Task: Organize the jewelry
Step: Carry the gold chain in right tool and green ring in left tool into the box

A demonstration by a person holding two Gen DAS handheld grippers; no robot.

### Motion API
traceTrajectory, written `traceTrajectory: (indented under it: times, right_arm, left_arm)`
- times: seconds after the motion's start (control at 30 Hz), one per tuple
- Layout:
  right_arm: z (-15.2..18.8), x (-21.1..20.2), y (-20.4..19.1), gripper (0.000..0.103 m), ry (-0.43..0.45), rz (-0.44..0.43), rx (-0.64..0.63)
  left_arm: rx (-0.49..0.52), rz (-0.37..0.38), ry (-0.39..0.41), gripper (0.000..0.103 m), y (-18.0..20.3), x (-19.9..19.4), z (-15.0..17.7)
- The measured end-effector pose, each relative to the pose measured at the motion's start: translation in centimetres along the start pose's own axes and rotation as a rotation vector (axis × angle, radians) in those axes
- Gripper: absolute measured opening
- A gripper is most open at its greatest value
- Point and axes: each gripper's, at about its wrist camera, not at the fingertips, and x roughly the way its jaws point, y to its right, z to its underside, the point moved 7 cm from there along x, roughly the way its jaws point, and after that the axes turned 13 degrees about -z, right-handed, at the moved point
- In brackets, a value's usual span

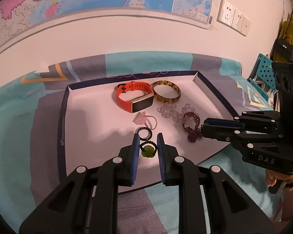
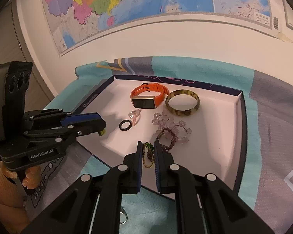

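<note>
My left gripper (image 1: pixel 148 136) is shut on a black beaded ring with a green stone (image 1: pixel 147 151), held just above the white tray (image 1: pixel 87 126). From the right wrist view the left gripper (image 2: pixel 102 125) hangs over the tray's left edge. My right gripper (image 2: pixel 147 143) is shut on a green bead with a gold chain (image 2: pixel 148 156). In the tray lie an orange smart band (image 2: pixel 146 97), an amber bangle (image 2: pixel 182 112), a clear bead bracelet (image 2: pixel 171 124), a maroon bead bracelet (image 2: pixel 171 138), a black ring (image 2: pixel 120 125) and a pink ring (image 2: pixel 134 115).
The tray has a low dark blue rim (image 2: pixel 242 136) and sits on a teal and grey cloth (image 2: pixel 273 117). A map (image 2: pixel 127 0) covers the wall behind. A blue perforated crate (image 1: pixel 263 72) and hanging bags stand at the right. A small metal ring (image 2: pixel 123 216) lies on the cloth.
</note>
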Motion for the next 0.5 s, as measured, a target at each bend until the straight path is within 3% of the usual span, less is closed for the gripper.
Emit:
traceTrajectory:
  times: [0.5]
  right_arm:
    - [0.3,1.6,0.4,0.010,-0.040,0.010,0.003]
  left_arm:
    - [0.000,-0.009,-0.036,0.019,0.2,2.2,-0.1]
